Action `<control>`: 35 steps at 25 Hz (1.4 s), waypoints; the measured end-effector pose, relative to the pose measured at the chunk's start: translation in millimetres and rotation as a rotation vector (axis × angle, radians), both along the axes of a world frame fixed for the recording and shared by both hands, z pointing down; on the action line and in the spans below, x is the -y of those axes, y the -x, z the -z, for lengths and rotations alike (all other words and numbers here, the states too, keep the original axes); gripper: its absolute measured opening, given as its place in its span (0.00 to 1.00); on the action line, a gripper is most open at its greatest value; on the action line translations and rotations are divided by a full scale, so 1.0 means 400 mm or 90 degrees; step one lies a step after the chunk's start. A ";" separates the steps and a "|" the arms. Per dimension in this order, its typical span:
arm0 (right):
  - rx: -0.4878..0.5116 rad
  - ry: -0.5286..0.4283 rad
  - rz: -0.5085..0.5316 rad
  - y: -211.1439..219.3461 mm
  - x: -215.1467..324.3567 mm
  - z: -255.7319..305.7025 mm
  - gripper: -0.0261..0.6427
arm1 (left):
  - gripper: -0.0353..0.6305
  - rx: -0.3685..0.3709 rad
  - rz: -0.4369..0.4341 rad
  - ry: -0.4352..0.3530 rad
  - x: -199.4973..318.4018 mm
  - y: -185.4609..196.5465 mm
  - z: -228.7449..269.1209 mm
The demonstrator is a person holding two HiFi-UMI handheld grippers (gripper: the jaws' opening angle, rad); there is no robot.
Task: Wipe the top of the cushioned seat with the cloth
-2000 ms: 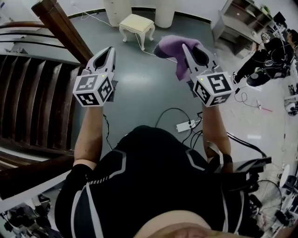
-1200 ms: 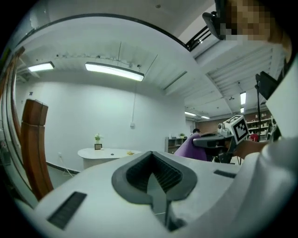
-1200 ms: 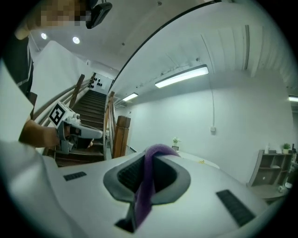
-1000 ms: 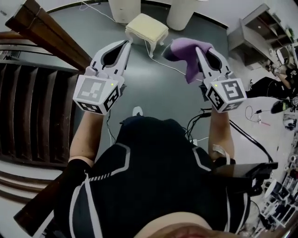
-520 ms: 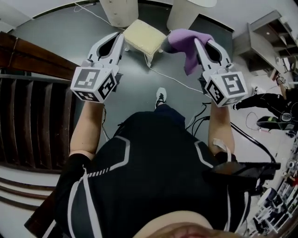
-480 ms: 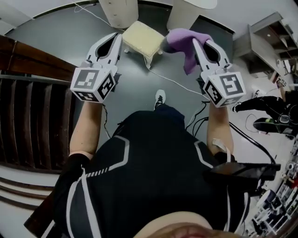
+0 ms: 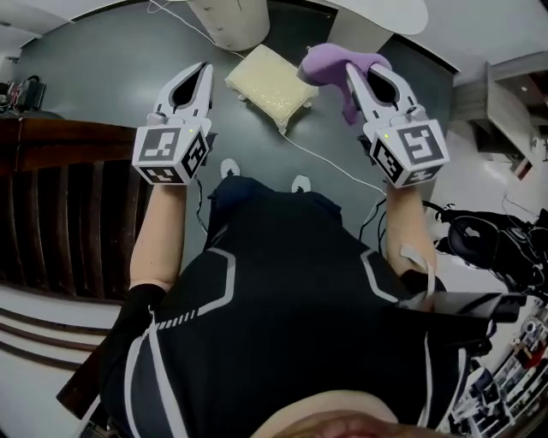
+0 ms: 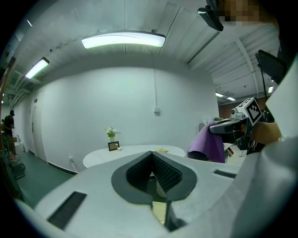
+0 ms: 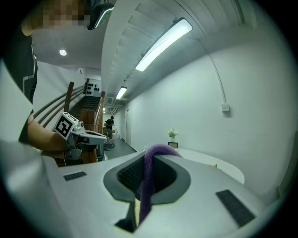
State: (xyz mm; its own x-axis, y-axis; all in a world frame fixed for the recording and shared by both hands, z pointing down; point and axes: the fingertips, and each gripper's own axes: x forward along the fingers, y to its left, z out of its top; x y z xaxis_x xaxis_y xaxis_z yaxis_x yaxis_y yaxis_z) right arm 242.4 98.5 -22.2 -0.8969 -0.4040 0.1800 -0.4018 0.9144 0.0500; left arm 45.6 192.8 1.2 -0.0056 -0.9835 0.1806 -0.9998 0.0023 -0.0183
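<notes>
The cream cushioned seat (image 7: pixel 270 77) stands on the grey floor ahead, between and below my two raised grippers. My right gripper (image 7: pixel 353 73) is shut on a purple cloth (image 7: pixel 336 62), which drapes over its tip just right of the seat. In the right gripper view the cloth (image 9: pixel 148 181) hangs down between the jaws. My left gripper (image 7: pixel 203 70) is held left of the seat, shut with nothing in it; its pads meet in the left gripper view (image 8: pixel 152 156). That view also shows the cloth (image 8: pixel 207 144) off to the right.
A dark wooden staircase rail (image 7: pixel 51 197) fills the left side. A white table pedestal (image 7: pixel 231 13) stands just behind the seat. A white cable (image 7: pixel 334 167) crosses the floor by the person's shoes (image 7: pixel 300 183). Dark equipment and cables (image 7: pixel 479 239) lie at right.
The person has walked toward the seat, which now lies closer and between the grippers. The staircase has slid left. Both grippers keep their hold and height.
</notes>
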 end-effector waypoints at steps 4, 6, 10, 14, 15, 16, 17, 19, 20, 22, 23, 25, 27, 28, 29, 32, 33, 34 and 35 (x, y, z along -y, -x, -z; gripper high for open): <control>-0.006 0.019 -0.030 0.093 0.088 -0.053 0.07 | 0.06 -0.008 -0.035 0.024 0.123 0.104 -0.067; -0.003 0.035 -0.051 0.148 0.135 -0.079 0.07 | 0.06 -0.016 -0.063 0.027 0.187 0.167 -0.099; -0.018 0.058 -0.136 0.277 0.236 -0.144 0.07 | 0.06 -0.027 -0.126 0.019 0.338 0.341 -0.142; -0.015 0.123 -0.248 0.367 0.282 -0.258 0.07 | 0.06 -0.024 -0.245 0.064 0.421 0.432 -0.245; -0.016 0.141 -0.264 0.383 0.285 -0.287 0.07 | 0.06 -0.037 -0.279 0.082 0.424 0.432 -0.276; -0.017 0.156 -0.276 0.401 0.293 -0.312 0.07 | 0.06 -0.049 -0.304 0.098 0.433 0.433 -0.303; -0.017 0.168 -0.283 0.423 0.305 -0.332 0.07 | 0.06 -0.053 -0.319 0.112 0.447 0.438 -0.324; -0.019 0.179 -0.280 0.466 0.318 -0.363 0.07 | 0.06 -0.036 -0.327 0.130 0.476 0.452 -0.359; -0.024 0.181 -0.276 0.479 0.321 -0.378 0.07 | 0.06 -0.026 -0.326 0.137 0.488 0.455 -0.379; -0.036 0.188 -0.271 0.489 0.335 -0.418 0.07 | 0.06 -0.011 -0.316 0.156 0.510 0.455 -0.429; -0.039 0.196 -0.268 0.493 0.346 -0.441 0.07 | 0.06 -0.005 -0.308 0.168 0.518 0.455 -0.456; -0.043 0.209 -0.258 0.506 0.369 -0.488 0.07 | 0.06 0.004 -0.291 0.189 0.525 0.458 -0.502; -0.044 0.214 -0.246 0.524 0.397 -0.532 0.08 | 0.06 0.008 -0.275 0.202 0.538 0.462 -0.538; -0.045 0.216 -0.241 0.534 0.415 -0.553 0.07 | 0.06 0.007 -0.267 0.206 0.551 0.462 -0.555; -0.048 0.218 -0.238 0.544 0.431 -0.576 0.07 | 0.06 0.002 -0.260 0.212 0.564 0.461 -0.574; -0.080 0.235 -0.245 0.564 0.471 -0.663 0.07 | 0.06 -0.024 -0.255 0.258 0.598 0.451 -0.658; -0.092 0.244 -0.252 0.571 0.488 -0.698 0.07 | 0.06 -0.021 -0.263 0.272 0.617 0.451 -0.692; -0.103 0.251 -0.259 0.579 0.503 -0.736 0.07 | 0.06 -0.021 -0.271 0.281 0.635 0.455 -0.725; -0.116 0.258 -0.265 0.588 0.513 -0.777 0.07 | 0.06 -0.030 -0.276 0.289 0.646 0.462 -0.758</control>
